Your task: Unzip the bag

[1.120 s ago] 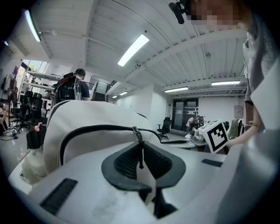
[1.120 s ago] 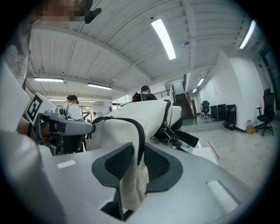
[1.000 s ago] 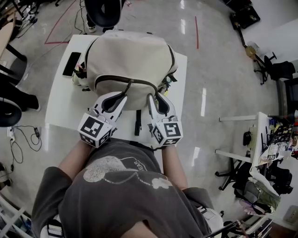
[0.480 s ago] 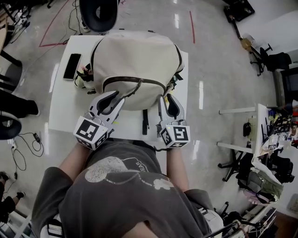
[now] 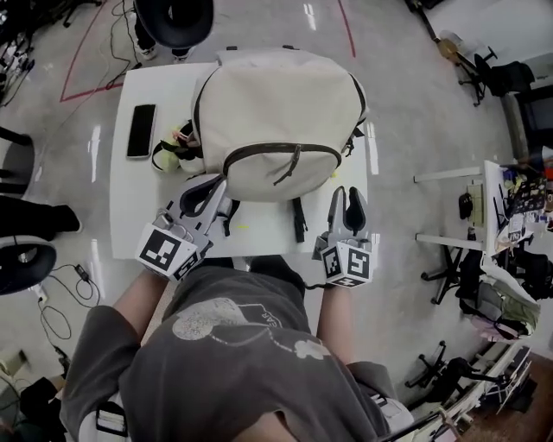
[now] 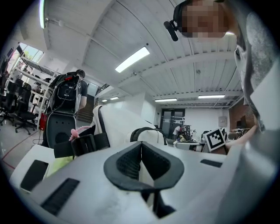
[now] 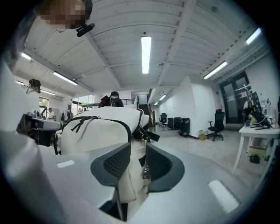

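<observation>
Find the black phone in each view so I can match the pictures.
Head view: phone lies on the white table, left of the backpack.
Left gripper view: lower left, on the table, left of the backpack.
Right gripper view: not in it.
Shared landmark: the cream backpack, centre-left in the right gripper view too.

Bag point(image 5: 276, 112) on the table point(image 5: 130, 207), phone point(image 5: 141, 131) to its left, chair point(image 5: 173, 17) behind the table
</observation>
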Demonstrator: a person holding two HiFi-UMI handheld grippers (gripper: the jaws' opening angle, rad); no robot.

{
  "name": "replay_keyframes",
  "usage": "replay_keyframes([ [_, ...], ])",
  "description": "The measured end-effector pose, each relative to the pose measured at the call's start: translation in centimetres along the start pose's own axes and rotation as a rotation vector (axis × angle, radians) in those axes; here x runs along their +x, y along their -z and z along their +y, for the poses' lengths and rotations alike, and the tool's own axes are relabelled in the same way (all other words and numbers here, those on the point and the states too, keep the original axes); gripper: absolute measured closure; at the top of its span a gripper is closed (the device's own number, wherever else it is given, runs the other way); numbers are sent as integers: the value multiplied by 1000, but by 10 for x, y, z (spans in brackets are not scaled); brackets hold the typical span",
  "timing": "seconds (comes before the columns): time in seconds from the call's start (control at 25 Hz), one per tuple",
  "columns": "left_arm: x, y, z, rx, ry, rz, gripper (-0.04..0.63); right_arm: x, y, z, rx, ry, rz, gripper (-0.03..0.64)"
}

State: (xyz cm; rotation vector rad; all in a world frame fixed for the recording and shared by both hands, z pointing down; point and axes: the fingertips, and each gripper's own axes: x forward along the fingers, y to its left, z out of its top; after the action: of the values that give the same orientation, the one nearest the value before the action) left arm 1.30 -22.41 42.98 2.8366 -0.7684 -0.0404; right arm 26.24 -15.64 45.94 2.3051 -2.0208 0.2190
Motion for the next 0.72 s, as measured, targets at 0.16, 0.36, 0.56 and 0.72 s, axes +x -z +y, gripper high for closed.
replay_keyframes([
  [0.16,-4,3,1,-11,16,-4,588,-21,3,-6,-10,31,19,514],
  [0.36,-6,11,-13,-35,-1,-23,588,-39,7,-17,28,68,-6,525],
  [0.56,-14,7,-58,3,30,-6,588,-79,2,-21,53,86,-54,595],
  [0.72,-36,4,-103,32,50,7,588,-130,14,-19,88,97,-57,618],
])
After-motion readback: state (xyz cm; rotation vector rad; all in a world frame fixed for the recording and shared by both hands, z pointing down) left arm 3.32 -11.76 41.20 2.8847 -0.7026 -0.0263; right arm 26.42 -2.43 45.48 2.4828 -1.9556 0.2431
